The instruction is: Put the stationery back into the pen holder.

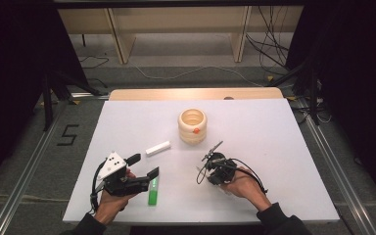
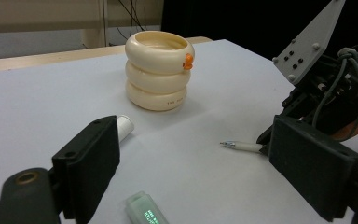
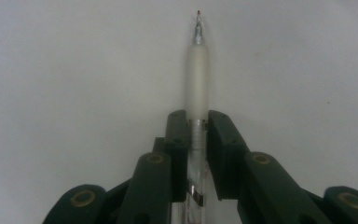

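Your right gripper (image 3: pixel 198 122) clamps pen (image 3: pixel 198 70) near table's (image 1: pixel 274 147) front edge, tip forward, ready for cup (image 1: pixel 192 126) at centre back. Your left gripper (image 2: pixel 191 163) gapes empty over green marker (image 2: pixel 145 212).

Dark sleeves at both wrists. The left gripper (image 1: pixel 144 166) is black, topped by a grey three-cornered plate (image 1: pixel 112 164) with small screws; the right gripper (image 1: pixel 214 152) is black, with brass pins and looping black cables.

Pen (image 3: pixel 198 84) rear hidden between the hand-held gripper's jaws.
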Demonstrator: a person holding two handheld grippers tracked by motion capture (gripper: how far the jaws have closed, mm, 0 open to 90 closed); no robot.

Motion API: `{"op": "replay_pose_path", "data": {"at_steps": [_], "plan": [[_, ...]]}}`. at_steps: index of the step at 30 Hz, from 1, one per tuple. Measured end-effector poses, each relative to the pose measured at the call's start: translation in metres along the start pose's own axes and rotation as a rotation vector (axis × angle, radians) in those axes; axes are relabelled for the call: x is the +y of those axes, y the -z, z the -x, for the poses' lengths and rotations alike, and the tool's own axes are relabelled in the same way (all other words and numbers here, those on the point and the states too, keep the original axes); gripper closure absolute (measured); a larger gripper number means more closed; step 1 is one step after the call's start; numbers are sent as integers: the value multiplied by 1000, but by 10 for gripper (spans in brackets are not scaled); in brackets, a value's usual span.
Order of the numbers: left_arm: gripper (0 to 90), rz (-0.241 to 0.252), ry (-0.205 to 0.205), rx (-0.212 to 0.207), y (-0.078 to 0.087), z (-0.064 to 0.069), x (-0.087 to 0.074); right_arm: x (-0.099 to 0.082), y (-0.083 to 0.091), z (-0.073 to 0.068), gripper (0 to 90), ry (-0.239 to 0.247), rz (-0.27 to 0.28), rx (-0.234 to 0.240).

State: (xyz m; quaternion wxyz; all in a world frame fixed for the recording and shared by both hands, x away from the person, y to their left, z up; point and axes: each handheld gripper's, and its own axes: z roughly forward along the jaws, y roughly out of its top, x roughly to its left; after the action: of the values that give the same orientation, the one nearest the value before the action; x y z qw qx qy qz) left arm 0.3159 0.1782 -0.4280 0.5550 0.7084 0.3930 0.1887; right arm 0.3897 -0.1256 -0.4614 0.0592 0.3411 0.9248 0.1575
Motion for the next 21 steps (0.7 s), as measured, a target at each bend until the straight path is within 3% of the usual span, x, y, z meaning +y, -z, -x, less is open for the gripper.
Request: {"op": "replay_pose_path", "data": {"at_steps": [4, 8, 18, 21], "plan": [[158, 1, -1, 1, 0, 0, 0, 0, 1, -1, 797, -2, -3, -2], [158, 6, 3, 0, 1, -1, 1, 0, 7, 2, 798, -21, 30, 25], [158, 7, 5, 5, 1, -1, 1, -3, 30, 17, 798, -68, 177, 113], [158, 6, 5, 6, 1, -1, 1, -4, 38, 21, 798, -71, 221, 88]]}}
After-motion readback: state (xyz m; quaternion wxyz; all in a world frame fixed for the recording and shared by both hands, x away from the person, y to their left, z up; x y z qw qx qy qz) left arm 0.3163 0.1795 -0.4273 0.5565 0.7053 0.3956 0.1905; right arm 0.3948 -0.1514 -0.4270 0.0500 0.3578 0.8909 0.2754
